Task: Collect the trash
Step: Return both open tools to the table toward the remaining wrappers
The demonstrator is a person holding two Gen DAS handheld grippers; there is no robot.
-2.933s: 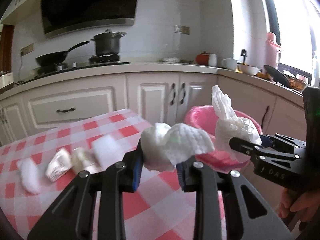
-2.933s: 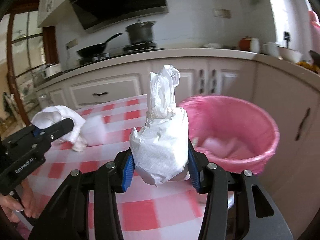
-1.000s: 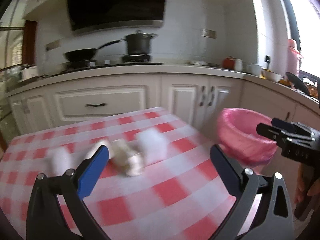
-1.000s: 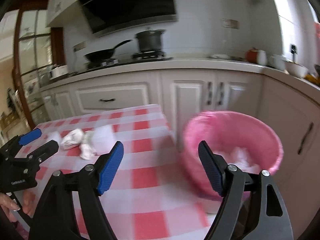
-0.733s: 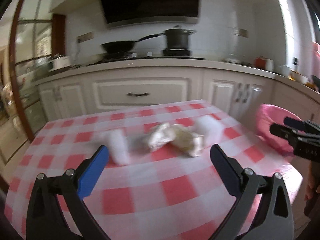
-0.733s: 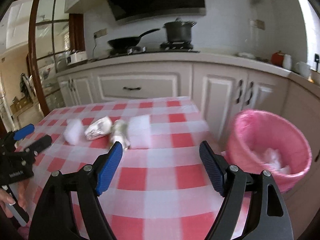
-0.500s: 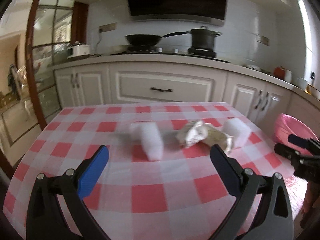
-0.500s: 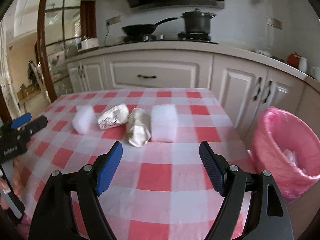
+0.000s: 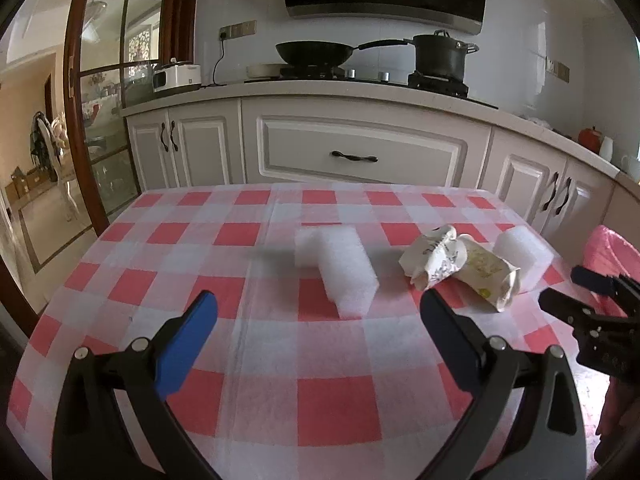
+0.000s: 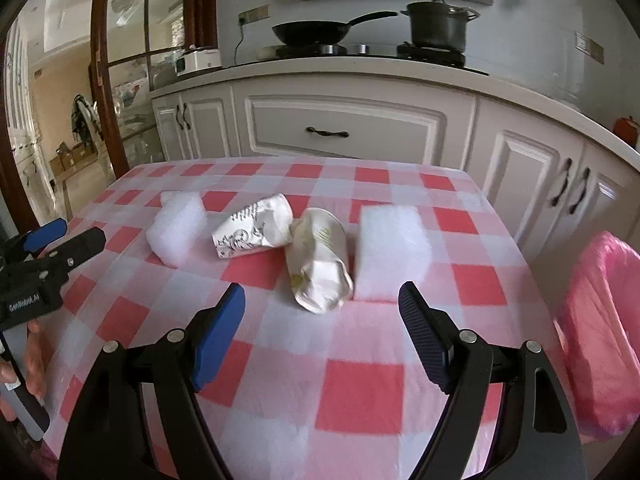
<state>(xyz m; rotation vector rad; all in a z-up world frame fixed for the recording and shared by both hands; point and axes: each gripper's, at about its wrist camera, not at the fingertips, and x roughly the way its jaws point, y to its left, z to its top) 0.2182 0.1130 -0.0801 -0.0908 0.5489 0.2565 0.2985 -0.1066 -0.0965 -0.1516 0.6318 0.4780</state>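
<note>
On the red-and-white checked table (image 10: 360, 392) lie two white foam blocks and two crushed paper cups. The left foam block (image 10: 176, 226) (image 9: 338, 268) lies next to a grey-patterned cup (image 10: 254, 226) (image 9: 430, 254). A yellow-printed cup (image 10: 320, 260) (image 9: 490, 274) lies beside the right foam block (image 10: 392, 246) (image 9: 522, 254). The pink-lined bin (image 10: 604, 320) (image 9: 612, 252) stands off the table's right edge. My left gripper (image 9: 318, 332) is open and empty, in front of the left foam block. My right gripper (image 10: 320, 328) is open and empty, just in front of the yellow-printed cup.
White kitchen cabinets (image 9: 356, 152) run behind the table, with a wok (image 9: 314, 50) and a pot (image 9: 438, 54) on the hob above. A glass-panelled door (image 9: 108, 120) stands at the left. Each gripper shows at the edge of the other's view.
Both grippers let go of their white wads over the bin and opened. Both have swung left from the bin to face the trash on the table.
</note>
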